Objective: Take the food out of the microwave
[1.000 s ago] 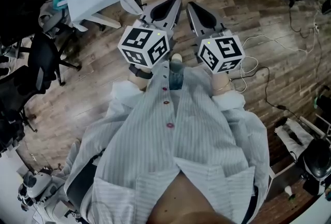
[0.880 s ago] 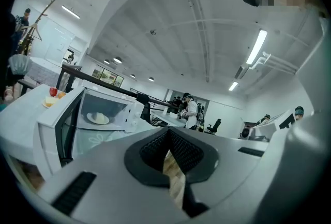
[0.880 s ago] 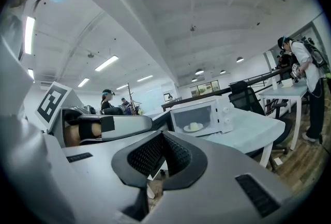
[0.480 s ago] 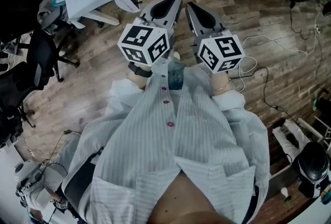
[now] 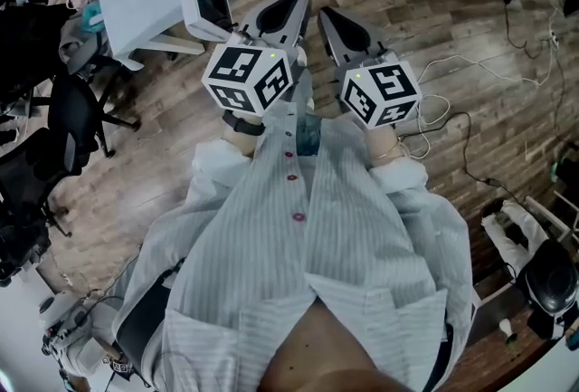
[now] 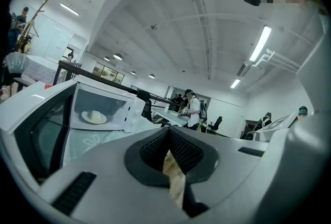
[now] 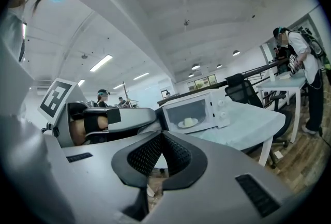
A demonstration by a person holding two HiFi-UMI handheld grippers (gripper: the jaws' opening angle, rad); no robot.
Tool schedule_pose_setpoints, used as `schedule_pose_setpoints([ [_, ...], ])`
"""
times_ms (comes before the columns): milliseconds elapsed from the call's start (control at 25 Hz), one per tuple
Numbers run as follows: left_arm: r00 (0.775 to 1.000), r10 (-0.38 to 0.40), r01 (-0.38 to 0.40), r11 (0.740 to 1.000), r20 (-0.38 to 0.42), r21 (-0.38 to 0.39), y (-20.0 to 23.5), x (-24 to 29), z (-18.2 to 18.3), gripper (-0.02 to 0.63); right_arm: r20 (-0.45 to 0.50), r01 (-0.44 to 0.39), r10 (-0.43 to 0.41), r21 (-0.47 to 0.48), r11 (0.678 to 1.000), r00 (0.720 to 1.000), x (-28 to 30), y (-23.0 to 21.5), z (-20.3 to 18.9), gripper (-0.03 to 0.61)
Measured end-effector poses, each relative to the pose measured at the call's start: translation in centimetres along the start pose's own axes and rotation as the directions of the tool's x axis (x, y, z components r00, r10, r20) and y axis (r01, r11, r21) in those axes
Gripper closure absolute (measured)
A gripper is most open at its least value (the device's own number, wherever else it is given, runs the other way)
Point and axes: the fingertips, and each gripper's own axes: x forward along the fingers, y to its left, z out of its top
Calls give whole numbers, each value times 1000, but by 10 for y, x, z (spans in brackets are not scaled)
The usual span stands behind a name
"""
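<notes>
Left tool (image 6: 168, 131): fully closed, pads meeting, nothing in them. Held close to your chest.
Right tool (image 7: 162, 135): same, closed and empty, just beside the left one.
Food (image 6: 95, 114): pale lump on a plate (image 7: 180, 124), inside the microwave (image 7: 199, 109). Untouched.
Microwave: on the cloth-covered counter (image 7: 243, 124), upper left of the head view, well apart from both tools.
Door (image 6: 44, 135): looks swung open. It's the dark-windowed panel at lower left of the left gripper view, between you and the cavity on that side.
Stage: approach, by my read. Nothing is gripped yet, so the whole removal is ahead.
Before reaching in: open the working tool outside the cavity, not inside it.
Grip target: take the plate rim, not the food. The lump looks soft and would likely squash or slip.
Entry: come in level and low, one jaw over the rim and one under, then close firmly.
Exit: draw straight back and keep the plate flat.
Clearance: keep the arm off the door edge. The right tool looks to have the cleaner line in.
Risk: a one-sided rim grip may tip the plate. Support the far rim with the other tool if it sags.
</notes>
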Motion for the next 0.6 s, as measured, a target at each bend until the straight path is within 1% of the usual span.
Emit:
schedule_pose_setpoints([
  [360, 1000, 19, -19, 1000, 7, 8, 46, 52, 26, 606, -1, -10, 10, 13, 1000, 1000, 61, -40, 28, 546],
  [600, 999, 28, -28, 1000, 20, -12, 77, 92, 43, 606, -13, -16, 16, -30, 999, 1000, 100, -66, 46, 546],
])
